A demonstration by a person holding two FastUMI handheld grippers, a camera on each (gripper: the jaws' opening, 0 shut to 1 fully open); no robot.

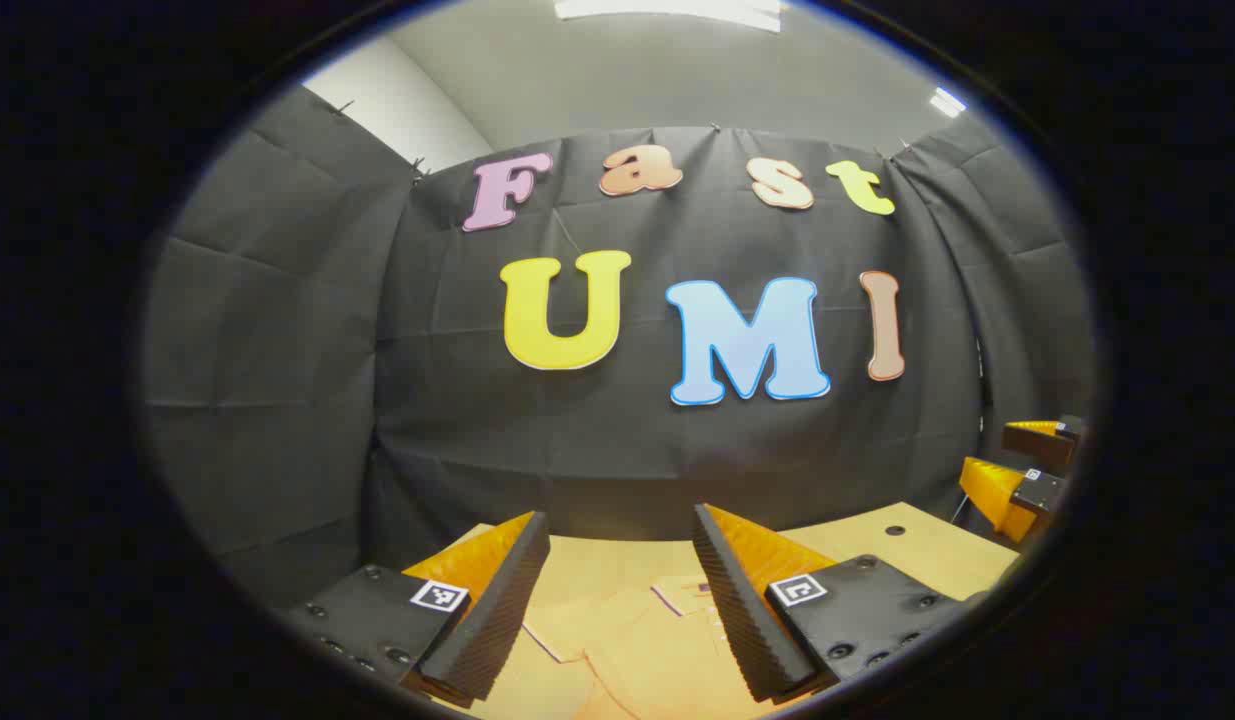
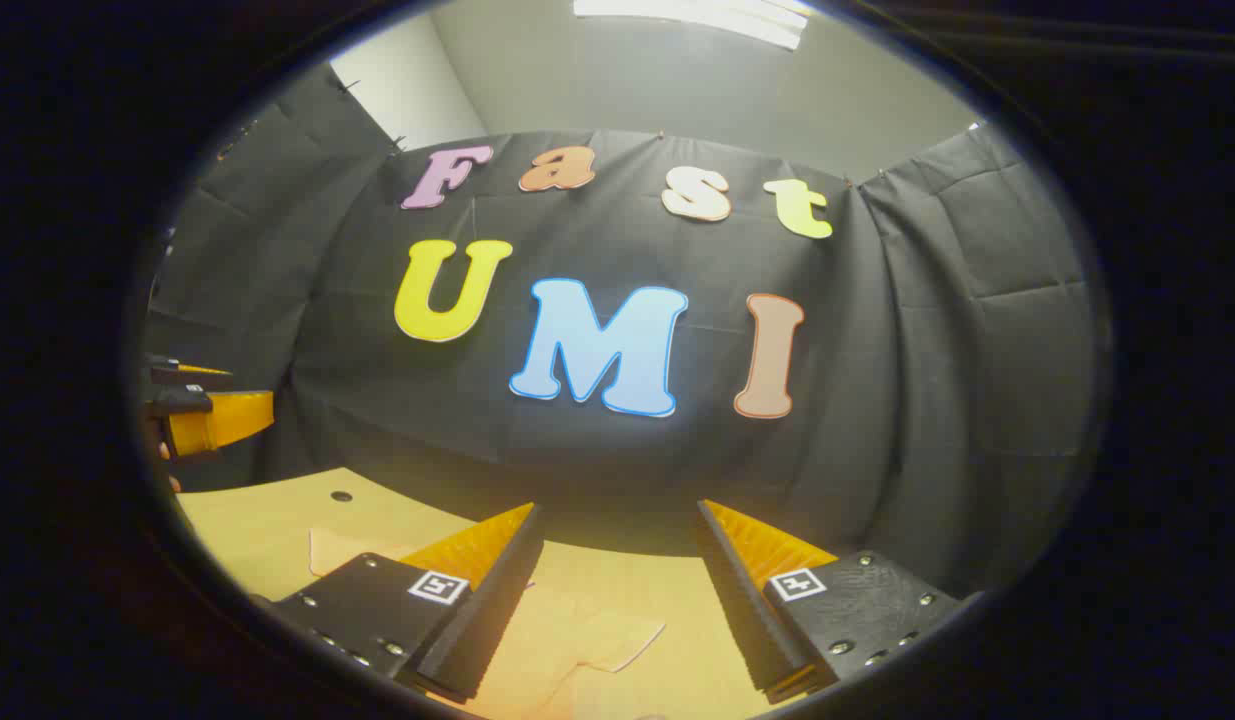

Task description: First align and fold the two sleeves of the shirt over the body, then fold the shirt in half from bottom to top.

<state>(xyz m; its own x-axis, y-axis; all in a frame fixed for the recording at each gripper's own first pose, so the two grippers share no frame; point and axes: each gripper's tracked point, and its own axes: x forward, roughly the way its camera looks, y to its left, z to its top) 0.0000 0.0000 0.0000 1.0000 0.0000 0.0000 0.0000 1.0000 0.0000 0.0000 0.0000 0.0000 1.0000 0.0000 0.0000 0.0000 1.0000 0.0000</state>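
Shirt lies flat on the desk, below and between our raised tongs. We hold the left tongs spread wide with nothing in them, and the right tongs likewise gape above a sleeve.

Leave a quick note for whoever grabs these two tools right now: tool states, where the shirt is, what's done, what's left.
Left tool: open, empty, raised above the table.
Right tool: open, empty, also raised.
Shirt: lies on the table below both tools; one sleeve still looks spread out to the side.
Done: no fold apparent.
Left: fold both sleeves over the body, then fold bottom to top.
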